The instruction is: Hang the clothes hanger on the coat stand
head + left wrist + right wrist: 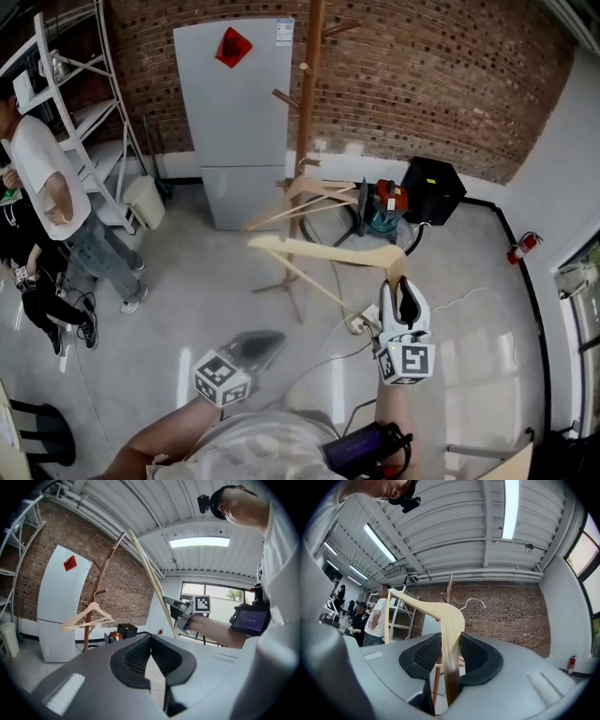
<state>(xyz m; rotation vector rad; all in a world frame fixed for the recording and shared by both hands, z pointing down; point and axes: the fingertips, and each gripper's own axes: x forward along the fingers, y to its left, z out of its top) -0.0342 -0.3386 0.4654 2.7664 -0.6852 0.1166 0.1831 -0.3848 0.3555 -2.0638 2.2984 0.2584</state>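
Two grippers, one loaded: the right gripper (400,284), outstretched near level, clamps one end of the pale wooden clothes hanger (323,250), airborne at six o'clock from the tall brown wooden coat stand (306,112), while the left gripper (151,641) sits closed on nothing at eight o'clock; the hook should rise above a free wooden peg (283,97), then lower until seated.

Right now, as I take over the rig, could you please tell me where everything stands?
Left gripper: jaws together, empty.
Right gripper: clamped on one end of the wooden hanger, held in the air short of the coat stand.
Another hanger already hangs there.
Done: pickup. Left: reach the stand, hook it on a peg, release.
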